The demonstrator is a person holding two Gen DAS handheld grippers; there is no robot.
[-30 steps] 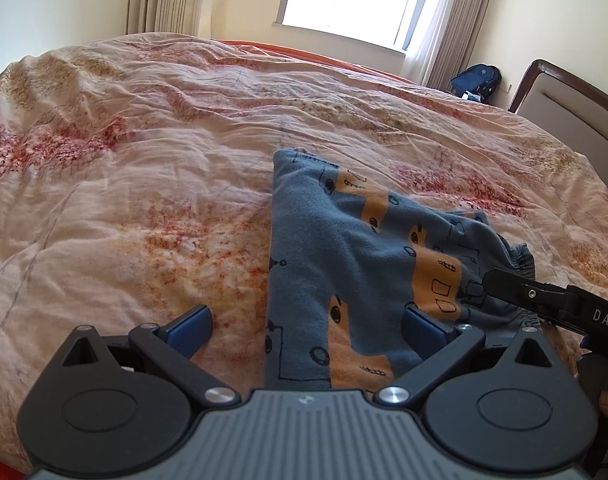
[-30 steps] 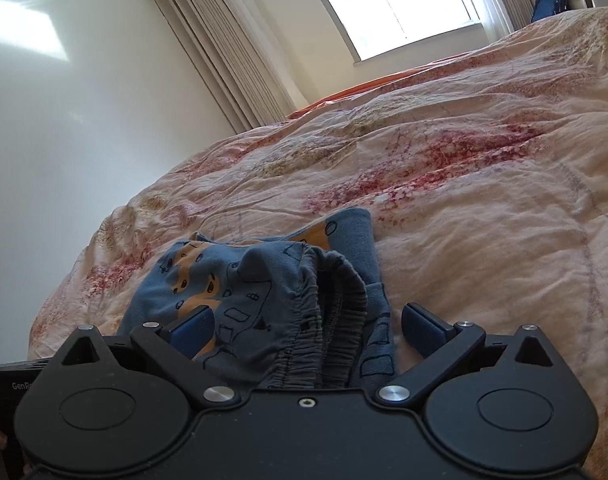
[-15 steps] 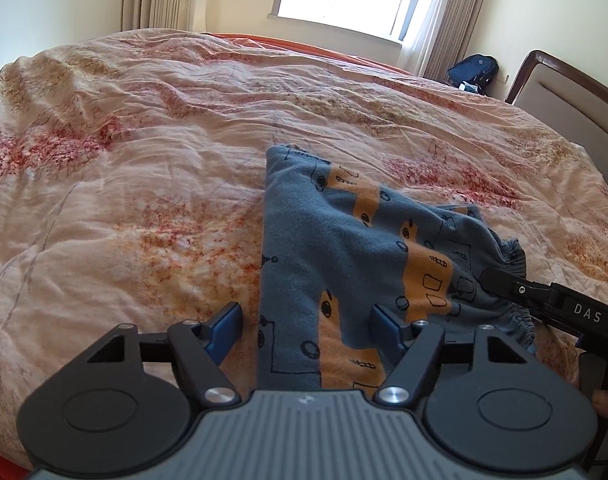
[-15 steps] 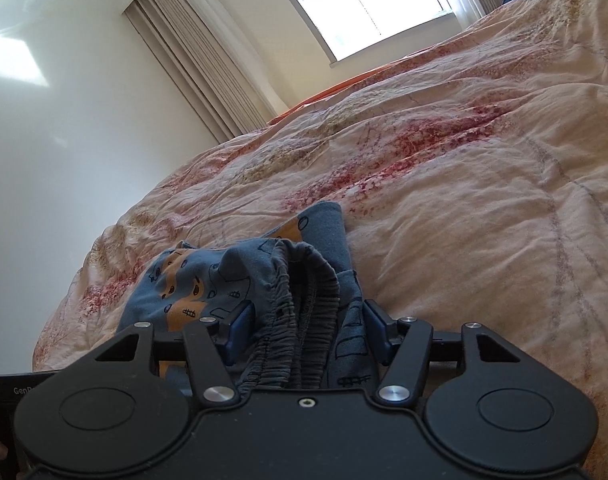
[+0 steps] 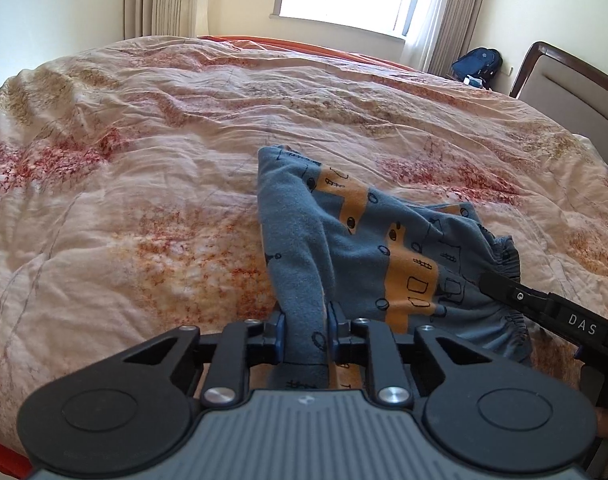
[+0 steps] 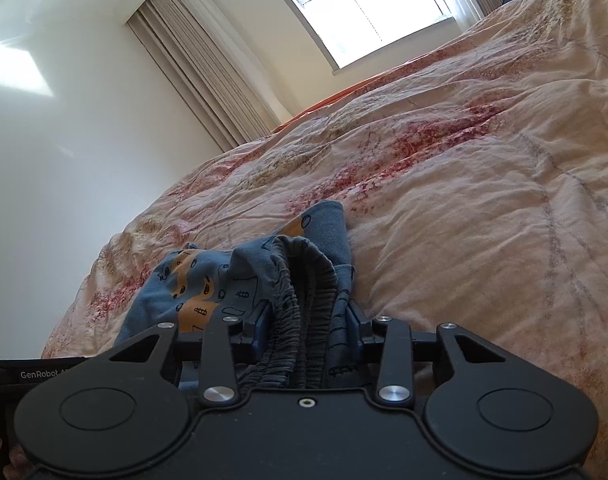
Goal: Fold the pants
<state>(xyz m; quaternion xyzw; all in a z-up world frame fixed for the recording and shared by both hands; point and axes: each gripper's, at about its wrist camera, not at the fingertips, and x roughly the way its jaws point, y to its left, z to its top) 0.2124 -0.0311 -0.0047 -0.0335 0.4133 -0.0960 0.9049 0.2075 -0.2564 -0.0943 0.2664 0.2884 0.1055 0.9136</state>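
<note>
Now both grippers, left gripper (image 5: 305, 334) and right gripper (image 6: 307, 330), newly clamped on pants (image 5: 367, 248)

Pants (image 5: 355, 240): blue-grey knit with orange patches and black line drawings. Folded, rumpled, lying on the bed quilt (image 5: 144, 160). Gathered elastic waistband (image 6: 304, 280) bunched and raised at one end.

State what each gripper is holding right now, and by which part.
Both hold the pants. The left gripper pinches a plain blue edge of the fabric nearest it; the right gripper clamps the gathered elastic waistband.
</note>
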